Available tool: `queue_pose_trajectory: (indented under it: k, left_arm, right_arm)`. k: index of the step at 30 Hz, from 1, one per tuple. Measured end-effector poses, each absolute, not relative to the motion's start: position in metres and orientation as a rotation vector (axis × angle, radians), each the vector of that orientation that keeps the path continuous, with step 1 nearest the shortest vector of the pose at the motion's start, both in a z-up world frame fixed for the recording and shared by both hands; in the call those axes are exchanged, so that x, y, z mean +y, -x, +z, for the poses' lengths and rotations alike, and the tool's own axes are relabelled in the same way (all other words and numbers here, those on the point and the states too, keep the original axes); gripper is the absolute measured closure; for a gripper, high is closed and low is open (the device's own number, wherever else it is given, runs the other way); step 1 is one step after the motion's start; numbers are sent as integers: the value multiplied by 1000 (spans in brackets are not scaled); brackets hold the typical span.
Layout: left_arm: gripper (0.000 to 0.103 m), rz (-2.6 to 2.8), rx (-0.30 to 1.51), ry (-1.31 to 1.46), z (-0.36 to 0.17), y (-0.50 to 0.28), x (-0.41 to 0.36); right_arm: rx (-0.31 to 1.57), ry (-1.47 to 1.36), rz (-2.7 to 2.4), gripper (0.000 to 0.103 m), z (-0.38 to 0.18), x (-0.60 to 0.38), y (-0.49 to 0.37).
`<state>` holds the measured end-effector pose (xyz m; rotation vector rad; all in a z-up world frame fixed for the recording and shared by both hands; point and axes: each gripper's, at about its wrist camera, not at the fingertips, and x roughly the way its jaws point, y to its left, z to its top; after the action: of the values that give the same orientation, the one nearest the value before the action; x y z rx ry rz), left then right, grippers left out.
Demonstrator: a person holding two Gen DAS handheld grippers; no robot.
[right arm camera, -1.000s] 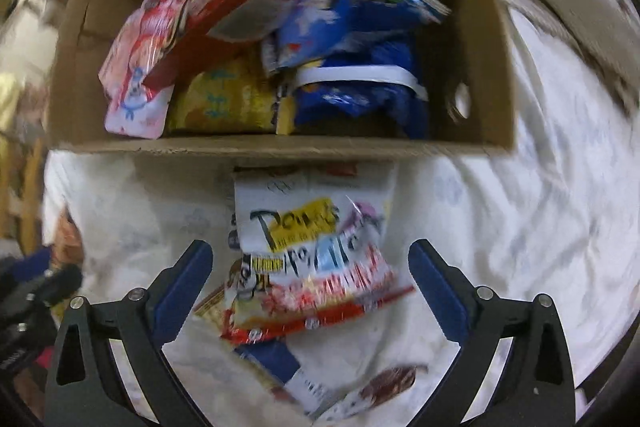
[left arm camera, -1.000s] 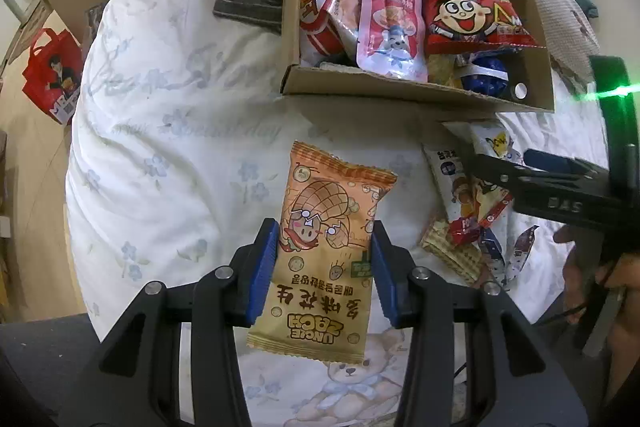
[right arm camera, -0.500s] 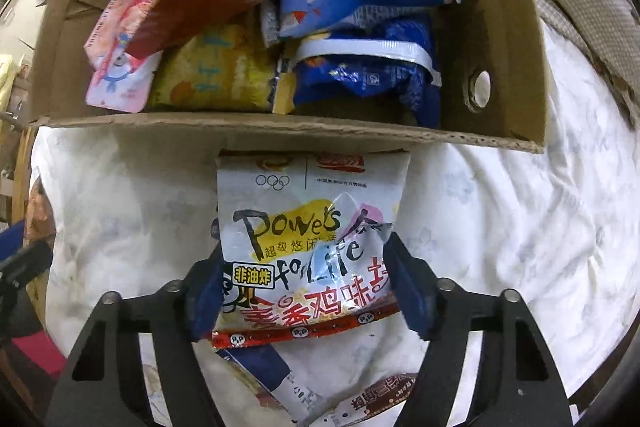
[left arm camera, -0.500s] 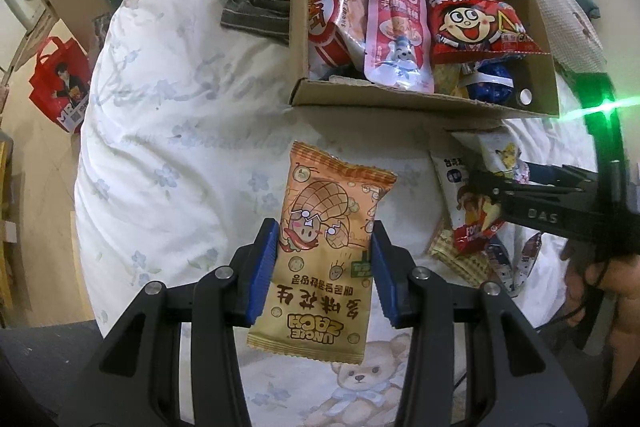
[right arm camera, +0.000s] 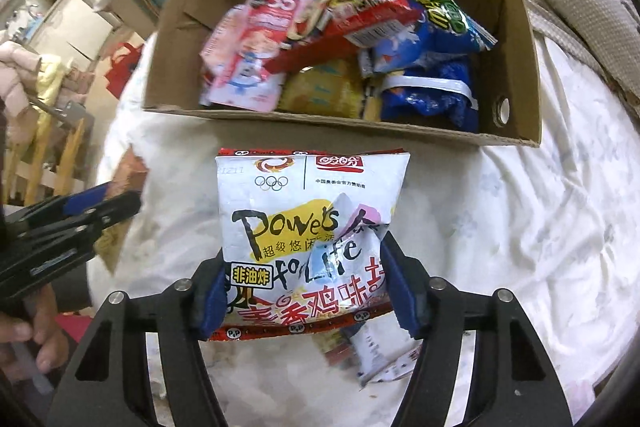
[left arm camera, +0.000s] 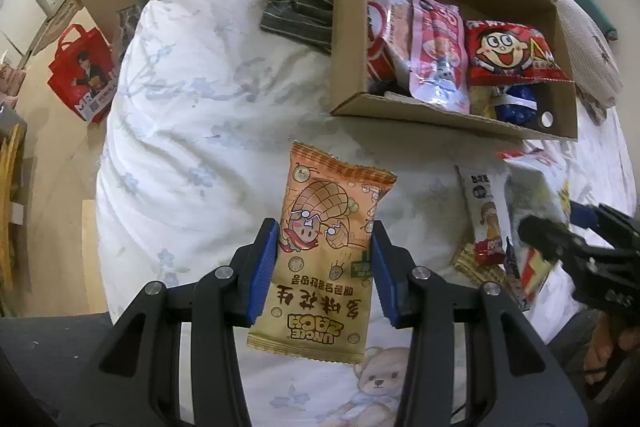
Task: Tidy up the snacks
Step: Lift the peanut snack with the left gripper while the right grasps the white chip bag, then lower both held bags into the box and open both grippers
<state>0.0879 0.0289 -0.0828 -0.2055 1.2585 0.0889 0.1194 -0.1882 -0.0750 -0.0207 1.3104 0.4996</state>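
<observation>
Orange peanut pkt [left arm camera: 326,251]: "UNCLE ZACH" upside down, w/ Korean + Chinese lines above it. White chip bag [right arm camera: 308,247]: "Power's", "for Life", 非油炸 in yellow tag, 超级悠闲, 盼盼 red logo top right, Olympic rings, faint "1211". Pink pouch [right arm camera: 256,47] in box: "35". Red tote [left arm camera: 82,75]: "MR".

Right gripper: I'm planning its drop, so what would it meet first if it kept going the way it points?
The right gripper, shut on the white snack bag, aims steeply down; it would likely meet the bedsheet just short of the cardboard box, though depth is unclear.
</observation>
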Motion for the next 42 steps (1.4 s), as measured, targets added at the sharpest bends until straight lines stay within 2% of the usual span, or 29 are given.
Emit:
queue_pose_trajectory:
  k: [4, 10, 21, 26, 30, 35, 42]
  left_arm:
    - [62, 117, 1234, 223, -75, -87, 36]
    - [62, 117, 1146, 265, -39, -92, 46]
    - [62, 59, 1026, 216, 23, -150, 35]
    - [62, 1, 1036, 224, 19, -185, 26]
    - [62, -21, 1049, 181, 3, -208, 13]
    - [62, -145, 1095, 283, -33, -228, 11]
    - [62, -106, 1034, 244, -31, -234, 10]
  right_arm:
    - [1304, -19, 560, 35, -70, -193, -113]
    - [1211, -98, 662, 35, -29, -182, -103]
    - [1011, -176, 592, 35, 22, -174, -164]
    - [962, -181, 511, 35, 18, -176, -204]
    - [1005, -165, 477, 35, -3, -182, -228]
    - [1104, -200, 420, 35, -37, -197, -251]
    - [1059, -123, 407, 35, -29, -195, -255]
